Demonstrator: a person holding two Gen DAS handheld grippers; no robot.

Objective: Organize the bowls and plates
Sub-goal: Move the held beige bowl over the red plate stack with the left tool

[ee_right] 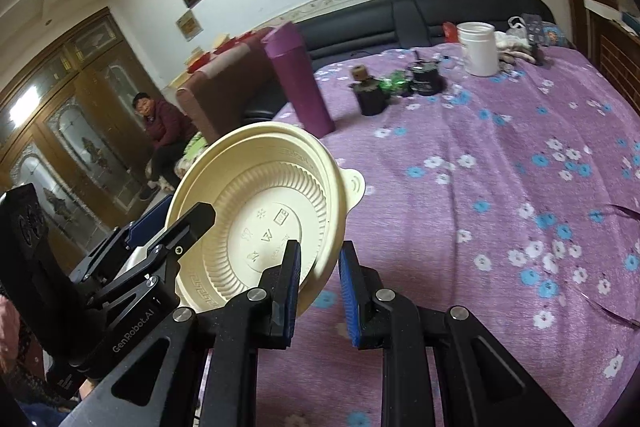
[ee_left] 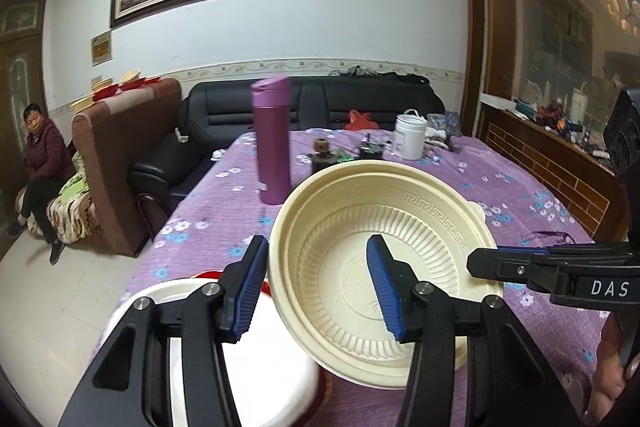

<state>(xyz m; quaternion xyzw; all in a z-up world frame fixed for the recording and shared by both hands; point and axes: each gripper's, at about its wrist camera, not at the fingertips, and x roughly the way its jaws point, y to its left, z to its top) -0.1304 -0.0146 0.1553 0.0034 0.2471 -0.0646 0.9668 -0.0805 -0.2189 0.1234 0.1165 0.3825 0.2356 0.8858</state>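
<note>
From the left wrist, the left gripper [ee_left: 318, 281] straddles the near rim of a cream plastic bowl [ee_left: 400, 227], one blue pad outside the wall and one inside the hollow; the pads stand a little off the wall, so the jaws are apart around the rim, not pinching it. The bowl is tilted, raised above the purple flowered tablecloth [ee_left: 224, 203], and it is empty (ribbed inside, a key pattern round the lip). The right gripper [ee_left: 486, 264] comes in from the right with its tips at the bowl's right edge. Below the left finger lies a white plate [ee_left: 276, 355], bare, with a red rim just showing beside it. Further back stand a purple flask [ee_left: 272, 143], lid shut, and a white jar [ee_left: 410, 137], contents hidden.

From the right wrist, the right gripper [ee_right: 319, 285] has the bowl's [ee_right: 256, 183] edge between its nearly closed pads, the left pad against the inside; it looks clamped on the rim. The bowl tips steeply, hollow facing the camera, a small tab on its far edge. The left gripper [ee_right: 170, 221] reaches in over the opposite rim. The flask [ee_right: 300, 83] and jar [ee_right: 480, 49] stand beyond on the cloth [ee_right: 480, 167].
</note>
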